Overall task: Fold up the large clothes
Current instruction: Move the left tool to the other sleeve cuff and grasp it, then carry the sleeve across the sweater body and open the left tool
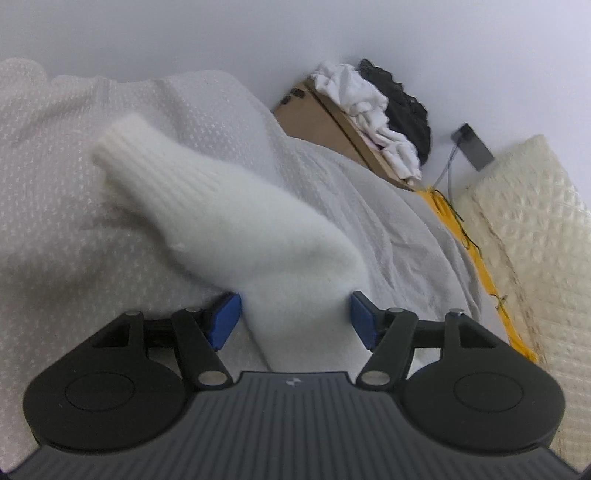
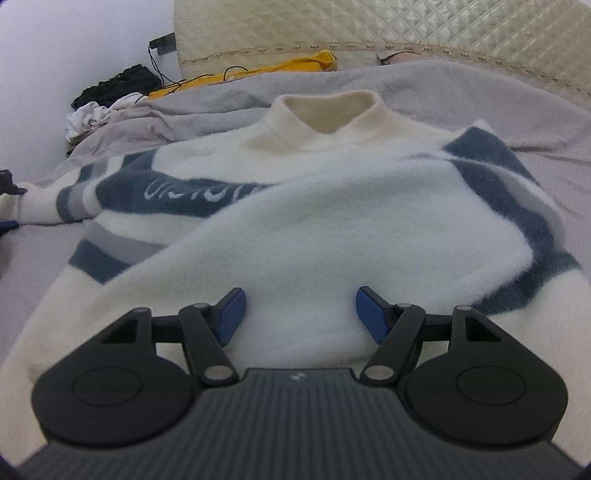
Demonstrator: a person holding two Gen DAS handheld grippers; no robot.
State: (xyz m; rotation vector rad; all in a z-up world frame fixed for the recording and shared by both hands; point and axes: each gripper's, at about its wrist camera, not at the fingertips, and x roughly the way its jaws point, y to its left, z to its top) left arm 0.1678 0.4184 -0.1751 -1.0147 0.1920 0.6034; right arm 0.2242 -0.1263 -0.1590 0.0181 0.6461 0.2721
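Note:
A fluffy white sweater [image 2: 332,229] with blue and grey stripes and a cream turtleneck collar [image 2: 332,110] lies flat on a grey bedspread [image 2: 480,96]. One sleeve is folded across its chest. My right gripper [image 2: 301,314] is open, its blue pads either side of the folded sleeve's white fabric. In the left wrist view the other sleeve [image 1: 229,221], white with a ribbed cuff [image 1: 122,147], runs between the blue pads of my left gripper [image 1: 295,317], which is open; the jaws stand wide around the sleeve.
A cardboard box [image 1: 332,125] with white and black clothes stands beyond the bed. A cream quilted headboard [image 2: 369,26], a yellow cloth [image 2: 295,66], black cables and a wall socket [image 2: 162,42] lie behind the sweater.

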